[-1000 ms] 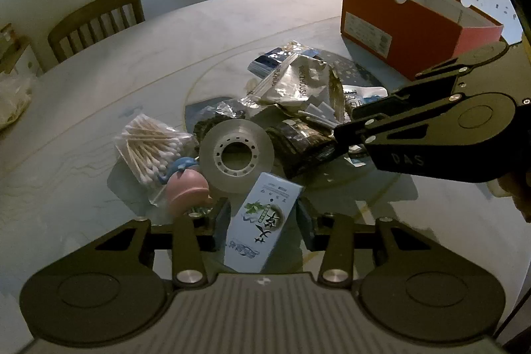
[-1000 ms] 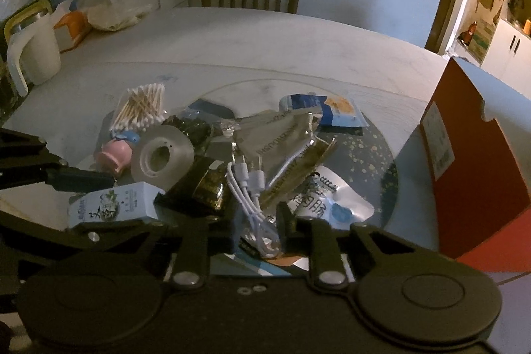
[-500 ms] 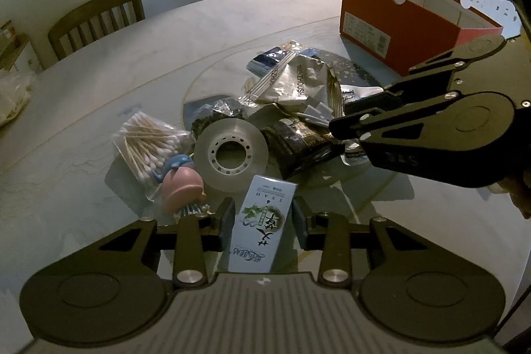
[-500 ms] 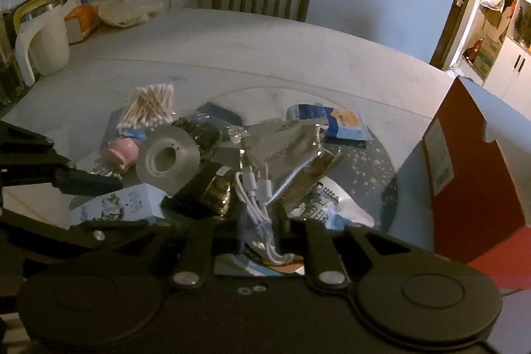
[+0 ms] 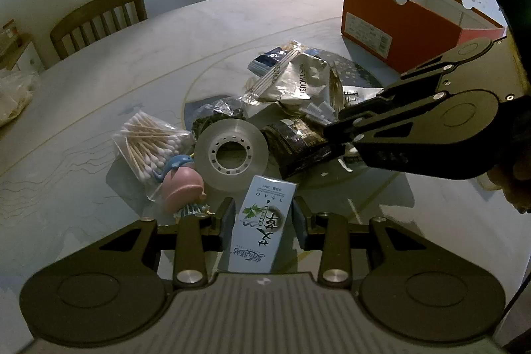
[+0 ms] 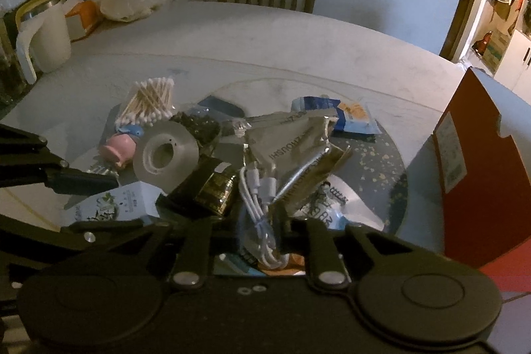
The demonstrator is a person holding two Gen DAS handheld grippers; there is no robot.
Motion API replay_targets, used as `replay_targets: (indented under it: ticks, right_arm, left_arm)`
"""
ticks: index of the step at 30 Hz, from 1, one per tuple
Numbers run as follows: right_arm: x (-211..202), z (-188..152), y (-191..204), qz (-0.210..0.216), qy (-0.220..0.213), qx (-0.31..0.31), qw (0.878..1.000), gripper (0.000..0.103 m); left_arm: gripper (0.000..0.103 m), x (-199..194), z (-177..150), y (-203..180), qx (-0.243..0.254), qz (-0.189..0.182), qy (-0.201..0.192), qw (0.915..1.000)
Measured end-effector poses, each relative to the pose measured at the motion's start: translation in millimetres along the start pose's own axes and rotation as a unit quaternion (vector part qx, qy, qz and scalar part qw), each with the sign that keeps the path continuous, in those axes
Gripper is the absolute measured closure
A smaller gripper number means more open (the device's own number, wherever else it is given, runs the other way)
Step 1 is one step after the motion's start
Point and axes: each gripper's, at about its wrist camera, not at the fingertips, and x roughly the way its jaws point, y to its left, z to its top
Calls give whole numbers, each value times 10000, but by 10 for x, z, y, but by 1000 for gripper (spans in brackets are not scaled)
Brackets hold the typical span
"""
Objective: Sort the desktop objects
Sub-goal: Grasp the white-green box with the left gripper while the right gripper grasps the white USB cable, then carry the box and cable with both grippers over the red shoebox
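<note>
On table (image 5: 99, 108), white box (image 5: 264, 221) is pinched by left claw (image 5: 262, 218); white cable (image 6: 262, 204) is pinched by right claw (image 6: 260, 229), beside tape roll (image 5: 230, 151).

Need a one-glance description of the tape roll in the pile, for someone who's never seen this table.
On the round table, find the clutter heap left of the red box. At the heap's near-left edge, between the bag of cotton swabs and a dark packet, lies the tape roll: the only clear ring with a white hub.
</note>
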Motion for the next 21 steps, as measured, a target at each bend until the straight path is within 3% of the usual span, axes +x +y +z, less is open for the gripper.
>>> replay_targets:
  ticks: [9, 21]
  right_arm:
    - [-120, 27, -25, 51, -168, 30, 9998, 95]
    - [-373, 35, -112, 129, -366, 368, 9986, 95]
  left_arm:
    - [75, -58, 13, 11, -84, 72, 43, 9999]
    - [75, -205, 83, 49, -217, -10, 57, 9997]
